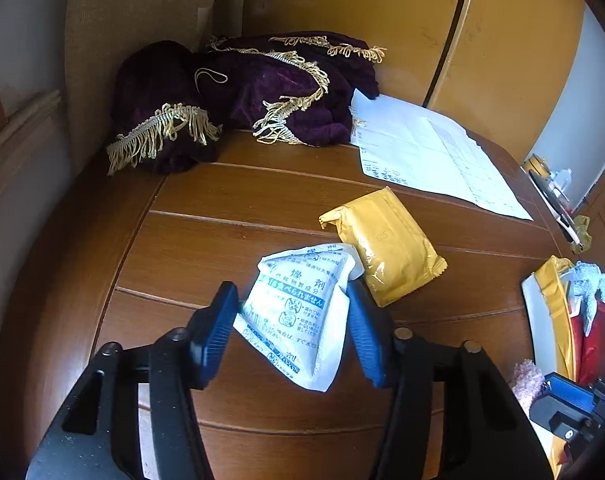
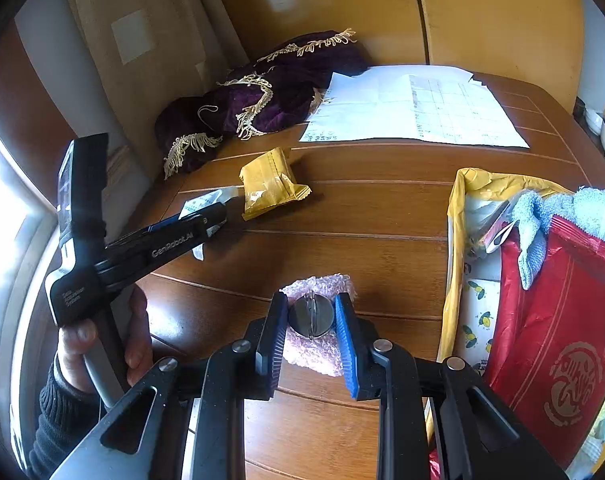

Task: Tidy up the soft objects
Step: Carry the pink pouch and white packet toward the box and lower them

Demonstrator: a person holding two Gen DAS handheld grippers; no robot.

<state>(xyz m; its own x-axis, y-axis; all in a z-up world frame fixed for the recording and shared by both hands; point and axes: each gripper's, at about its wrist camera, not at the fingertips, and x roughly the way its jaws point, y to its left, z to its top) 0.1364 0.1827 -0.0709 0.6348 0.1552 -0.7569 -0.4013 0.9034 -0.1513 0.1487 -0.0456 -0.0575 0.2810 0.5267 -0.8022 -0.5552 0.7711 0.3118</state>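
Left wrist: gripper (image 1: 292,330) pinches crumpled, perhaps desiccant, white sachet (image 1: 298,312)

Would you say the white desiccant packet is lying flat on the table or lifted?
Lifted: the white desiccant packet is tilted and pinched between the left gripper fingers, one corner hanging above the wooden table.

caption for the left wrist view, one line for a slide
Left tongs grip a white desiccant packet above the wooden table, beside a yellow packet.
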